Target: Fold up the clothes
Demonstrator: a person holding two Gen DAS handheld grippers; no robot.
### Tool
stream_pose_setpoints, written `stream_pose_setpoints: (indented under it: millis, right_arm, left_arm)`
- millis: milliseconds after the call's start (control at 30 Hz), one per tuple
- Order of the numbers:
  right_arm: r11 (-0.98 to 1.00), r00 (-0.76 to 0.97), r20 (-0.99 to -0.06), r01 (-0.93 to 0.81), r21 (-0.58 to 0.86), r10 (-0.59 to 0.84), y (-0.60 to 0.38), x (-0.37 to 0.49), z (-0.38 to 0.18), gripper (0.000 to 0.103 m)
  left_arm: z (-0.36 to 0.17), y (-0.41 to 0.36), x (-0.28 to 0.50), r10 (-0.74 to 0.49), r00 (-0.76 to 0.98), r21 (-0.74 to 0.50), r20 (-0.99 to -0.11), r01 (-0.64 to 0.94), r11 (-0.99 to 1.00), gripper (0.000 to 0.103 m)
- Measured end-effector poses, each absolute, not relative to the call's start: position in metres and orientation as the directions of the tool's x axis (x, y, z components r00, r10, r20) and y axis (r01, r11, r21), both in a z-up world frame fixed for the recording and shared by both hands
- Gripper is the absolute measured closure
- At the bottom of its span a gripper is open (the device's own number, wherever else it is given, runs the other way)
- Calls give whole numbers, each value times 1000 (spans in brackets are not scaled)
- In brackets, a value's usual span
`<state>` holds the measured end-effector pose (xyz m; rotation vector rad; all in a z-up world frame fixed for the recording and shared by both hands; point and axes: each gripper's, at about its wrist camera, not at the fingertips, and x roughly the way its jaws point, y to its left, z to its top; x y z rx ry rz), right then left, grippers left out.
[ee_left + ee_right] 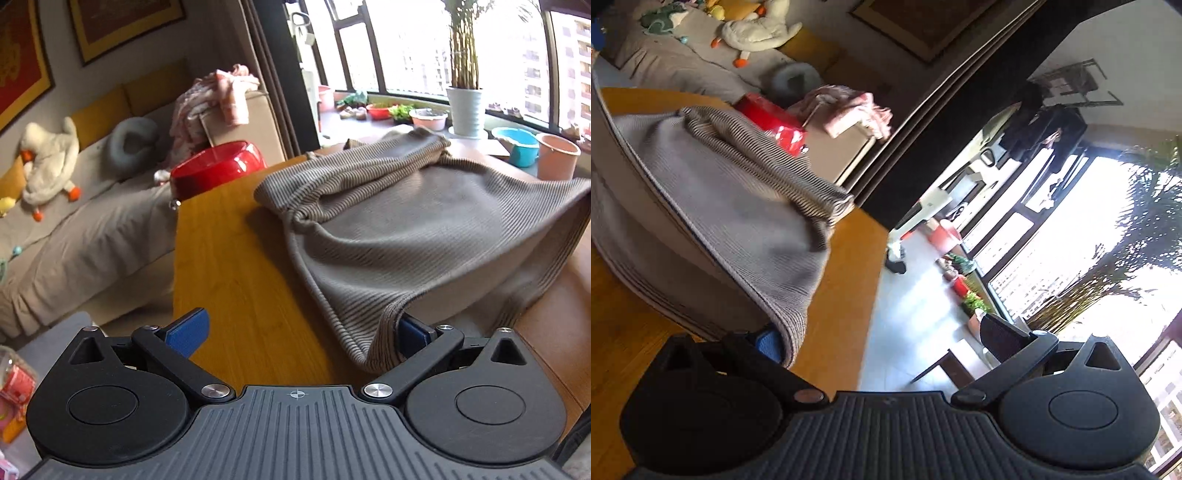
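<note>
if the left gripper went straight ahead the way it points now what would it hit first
Probably nothing at once: between the open jaws of the left gripper lies bare wooden table. The ribbed grey garment drapes over its right finger, and farther on its bunched part likely comes first; depth is unclear.

A grey-brown ribbed knit garment [406, 229] lies rumpled across the right half of the left wrist frame, on the wooden table [229, 266]. Its near edge is lifted, apparently draped over one tool finger [412, 332]. A bunched sleeve sits at the upper centre.
</note>
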<state>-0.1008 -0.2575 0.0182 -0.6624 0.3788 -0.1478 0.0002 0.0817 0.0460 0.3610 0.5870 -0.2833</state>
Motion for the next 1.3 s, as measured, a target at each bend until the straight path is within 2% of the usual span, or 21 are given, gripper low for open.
stream_pose_setpoints:
  millis: [100, 133, 200, 333, 433, 567, 633, 800, 933, 1000, 1067, 1200, 1300]
  right_arm:
    - [782, 941, -257, 13, -623, -221, -263, -111, 41, 0]
    - [770, 941, -272, -19, -638, -202, -262, -113, 43, 0]
    - [754, 926, -338, -100, -650, -169, -260, -118, 38, 0]
    - [730, 845, -532, -331, -598, -53, -253, -131, 14, 0]
    - [712, 819, -573, -399, -577, -6, -249, -139, 9, 0]
    - [796, 845, -532, -361, -485, 59, -254, -134, 31, 0]
    - [865, 860, -501, -325, -382, 102, -258, -123, 48, 0]
    - [963, 826, -519, -268, -21, 219, -276, -73, 70, 0]
    - [934, 742, -574, -213, 286, 345, -290, -14, 67, 0]
    - [920, 721, -592, -173, 351, 361, -292, 17, 60, 0]
    - [924, 730, -587, -167, 343, 350, -287, 49, 54, 0]
    - [913, 800, -484, -182, 365, 353, -280, 92, 33, 0]
    - [891, 826, -450, -129, 435, 339, -280, 110, 8, 0]
  left_arm:
    - [60, 83, -11, -213, 792, 246, -572, 414, 876, 0]
    - [63, 81, -16, -243, 774, 248, -585, 456, 855, 0]
    - [62, 74, -26, -303, 726, 245, -618, 543, 803, 0]
    - [50, 56, -47, -387, 628, 241, -675, 683, 689, 0]
    - [46, 44, -48, -418, 607, 236, -677, 716, 657, 0]
    - [49, 27, -27, -396, 651, 232, -648, 664, 711, 0]
    - [48, 19, -11, -369, 672, 212, -643, 618, 757, 0]
    - [44, 5, 36, -324, 677, 133, -661, 530, 837, 0]
    - [37, -2, 68, -303, 675, 110, -672, 496, 861, 0]
    - [33, -2, 84, -303, 671, 80, -676, 475, 876, 0]
    - [31, -2, 104, -310, 683, 31, -662, 438, 898, 0]
    - [25, -5, 146, -367, 724, -139, -584, 356, 924, 0]
    - [10, -9, 173, -354, 734, -147, -579, 334, 931, 0]
